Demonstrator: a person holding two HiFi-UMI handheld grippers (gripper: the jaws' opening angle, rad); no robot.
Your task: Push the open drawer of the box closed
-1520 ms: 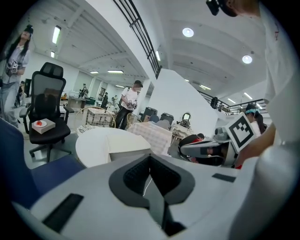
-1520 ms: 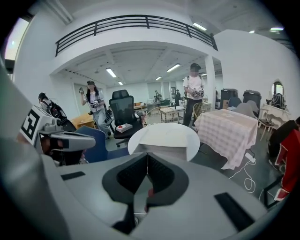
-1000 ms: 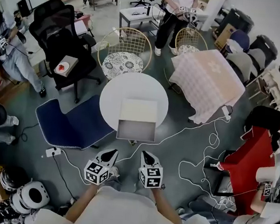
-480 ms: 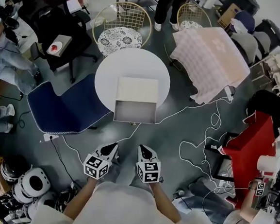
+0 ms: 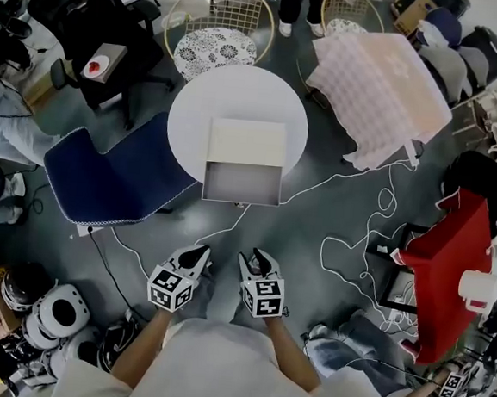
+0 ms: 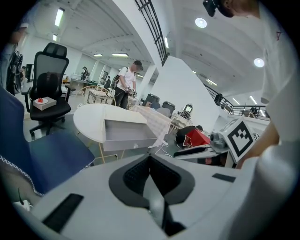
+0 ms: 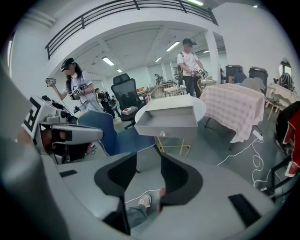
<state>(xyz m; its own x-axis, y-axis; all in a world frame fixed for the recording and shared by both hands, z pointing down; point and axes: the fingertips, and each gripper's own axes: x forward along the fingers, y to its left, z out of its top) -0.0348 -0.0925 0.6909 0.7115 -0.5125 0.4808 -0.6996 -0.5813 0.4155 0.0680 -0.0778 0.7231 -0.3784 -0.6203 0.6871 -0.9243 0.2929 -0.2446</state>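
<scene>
On round white tabletop (image 5: 196, 111), toward its near rim: box (image 5: 246, 141), cream, low, flat-topped. Drawer (image 5: 242, 184) standing wide open toward the person, grey inside, nothing visible in it, small knob (image 7: 162, 134) on the front face. Front edge about level with the tabletop's near rim, possibly just past it.

Lower down, close to the person's body, well apart from the box:
- left claw (image 5: 197, 254): pressed together, pinching nothing, pointed toward the drawer front.
- right claw (image 5: 255, 260): opening, spreading wide, nothing between its jaws but floor and a shoe (image 7: 145, 200) seen through the gap. Likewise pointed toward the drawer front.

Both held side by side over the floor, neither touching drawer, box or tabletop.

Progress, as judged from the present layout: none yet on the drawer itself. Approach under way at most, contact not made.

Remaining:
- closing of the gap between claws and drawer front.
- placing of one or both claws against the front face, near the knob.
- straight push away from the person until the front sits flush with the box.

Around the tabletop: blue chair (image 5: 103, 176) to the left, touching or nearly so. Pink checked cloth (image 5: 384, 84) to the right. White cable (image 5: 357, 246) looping across the floor.
</scene>
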